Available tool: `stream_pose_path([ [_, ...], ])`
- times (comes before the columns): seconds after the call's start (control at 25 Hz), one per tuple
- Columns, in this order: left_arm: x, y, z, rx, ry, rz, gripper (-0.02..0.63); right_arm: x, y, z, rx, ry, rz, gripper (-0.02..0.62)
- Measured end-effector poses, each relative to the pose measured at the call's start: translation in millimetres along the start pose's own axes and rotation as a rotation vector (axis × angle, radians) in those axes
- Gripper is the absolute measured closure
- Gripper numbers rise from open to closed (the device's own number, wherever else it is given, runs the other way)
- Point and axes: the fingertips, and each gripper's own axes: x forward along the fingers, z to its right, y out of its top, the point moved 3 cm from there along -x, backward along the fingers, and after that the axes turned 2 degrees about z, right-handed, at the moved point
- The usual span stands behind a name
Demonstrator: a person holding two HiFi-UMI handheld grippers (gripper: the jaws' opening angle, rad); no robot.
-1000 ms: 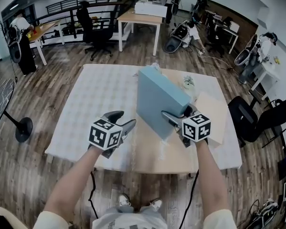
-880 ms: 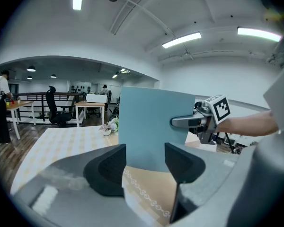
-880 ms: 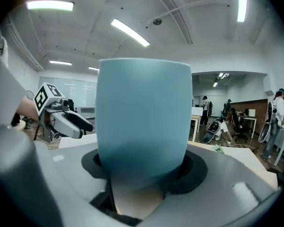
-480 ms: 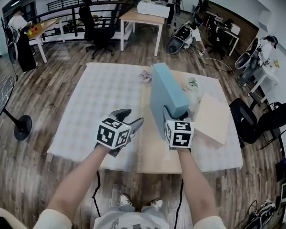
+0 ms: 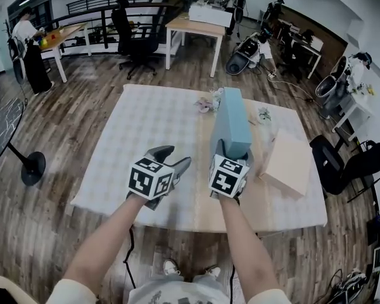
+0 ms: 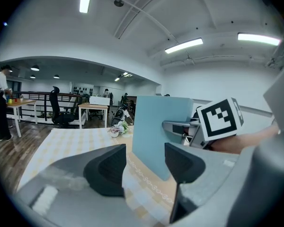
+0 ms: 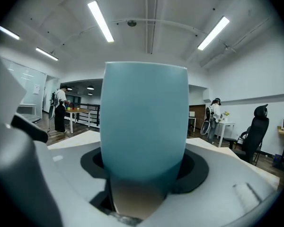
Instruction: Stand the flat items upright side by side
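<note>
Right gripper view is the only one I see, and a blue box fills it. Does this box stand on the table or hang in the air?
Observer: The blue box appears to stand upright on the table. The right gripper grips its near end; its jaws have just opened slightly, box between them.
Operator: Does the left gripper help?
Observer: No, the left gripper is open, empty, beside the box.
Operator: Any other flat item?
Observer: A tan box lies right of the blue one, apart from it.

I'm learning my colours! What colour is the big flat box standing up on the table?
The box is light blue; the head view shows it best.
</note>
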Motion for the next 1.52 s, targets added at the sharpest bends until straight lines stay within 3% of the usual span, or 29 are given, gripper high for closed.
stream_pose_path([
  [0.16, -4.0, -0.7, 1.8, 0.001, -0.012, 0.001, 0.342, -0.4, -1.1, 0.2, 0.015, 0.042, -0.011, 0.291],
  [0.28, -3.2, -2.5, 6.0, 0.005, -0.024, 0.001, 0.342, -1.8, -3.0, -4.3, 0.025, 0.115, -0.027, 0.220],
  [0.44, -1.8, -3.3, 13.4, 0.010, -0.036, 0.002, 0.342, -11.2, -4.6, -9.4, 0.036, 0.179, -0.046, 0.178],
  [0.72, 14.0, 10.4, 44.6, 0.029, -0.092, 0.032, 0.342, -50.7, -2.6, -2.2, 0.061, 0.256, -0.040, 0.172],
  [0.88, 25.1, 15.3, 76.7, 0.045, -0.145, 0.036, 0.342, -73.2, -9.2, 22.8, 0.093, 0.271, -0.051, 0.172],
  [1.24, 50.5, 24.8, 169.8, 0.145, -0.332, 0.052, 0.342, -106.0, -9.0, 117.1, 0.138, 0.155, -0.031, 0.172],
  [1.52, 97.8, 24.3, 234.2, 0.144, -0.433, 0.030, 0.342, -127.2, -19.2, 204.1, 0.171, 0.043, -0.052, 0.172],
])
